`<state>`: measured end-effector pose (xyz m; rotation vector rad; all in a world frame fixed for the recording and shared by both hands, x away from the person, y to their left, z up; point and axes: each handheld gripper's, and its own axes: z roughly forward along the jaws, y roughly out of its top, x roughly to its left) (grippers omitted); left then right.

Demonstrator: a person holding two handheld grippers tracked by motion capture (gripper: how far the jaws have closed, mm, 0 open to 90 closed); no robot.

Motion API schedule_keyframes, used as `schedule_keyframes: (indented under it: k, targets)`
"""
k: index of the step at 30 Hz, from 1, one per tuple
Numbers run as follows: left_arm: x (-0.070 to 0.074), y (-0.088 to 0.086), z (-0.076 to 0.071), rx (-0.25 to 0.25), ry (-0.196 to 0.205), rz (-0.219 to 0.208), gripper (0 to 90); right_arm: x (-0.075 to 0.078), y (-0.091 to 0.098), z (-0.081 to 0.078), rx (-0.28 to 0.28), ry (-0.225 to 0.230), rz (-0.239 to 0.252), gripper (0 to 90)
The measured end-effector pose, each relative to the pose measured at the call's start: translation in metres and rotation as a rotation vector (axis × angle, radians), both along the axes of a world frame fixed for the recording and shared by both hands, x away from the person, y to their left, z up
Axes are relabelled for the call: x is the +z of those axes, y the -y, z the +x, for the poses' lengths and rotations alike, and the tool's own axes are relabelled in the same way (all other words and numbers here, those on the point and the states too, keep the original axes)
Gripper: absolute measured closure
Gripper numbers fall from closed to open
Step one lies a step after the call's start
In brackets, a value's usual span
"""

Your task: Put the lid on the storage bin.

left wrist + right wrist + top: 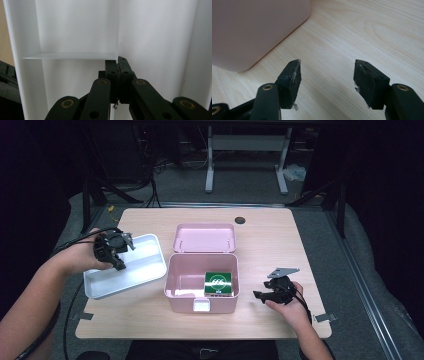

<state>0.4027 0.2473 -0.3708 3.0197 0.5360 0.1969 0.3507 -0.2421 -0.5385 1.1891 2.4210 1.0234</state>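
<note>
While the left tool (117, 65) clamps the white tray's (142, 251) divider, its pads hide the contact.

Your left forearm is coming in from the lower left of the high view, bent at the wrist, and your left hand (90, 256) is wrapping around the left gripper (129, 241) with its jaws pointing toward the right. In the left gripper view those jaws are pressing tightly together. Your right forearm is reaching in from the bottom right, and your right hand (292, 307) is holding the right gripper (256, 295) low, pointing left. In the right gripper view its jaws are standing apart with nothing between them.
</note>
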Motion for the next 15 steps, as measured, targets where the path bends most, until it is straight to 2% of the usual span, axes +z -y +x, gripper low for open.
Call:
schedule_keyframes:
  k: [4, 6, 8, 12, 15]
  targets:
    - [0.006, 0.029, 0.004, -0.051, 0.006, 0.004, 89.1, 0.0, 0.0, 0.0, -0.001, 0.002, 0.0, 38.5]
    - [0.007, 0.035, 0.005, -0.061, 0.004, 0.002, 89.2, 0.0, 0.0, 0.0, 0.0, 0.003, 0.001, 38.5]
    - [0.009, 0.057, 0.007, -0.103, 0.003, 0.002, 89.1, 0.001, 0.0, 0.0, 0.0, 0.005, 0.003, 38.5]
    - [0.009, 0.07, 0.008, -0.126, 0.0, 0.0, 89.2, 0.001, 0.001, 0.0, 0.008, 0.004, 0.012, 38.5]
    - [0.008, 0.088, 0.009, -0.153, -0.008, -0.003, 89.1, 0.001, 0.002, 0.0, 0.005, 0.002, 0.014, 38.5]
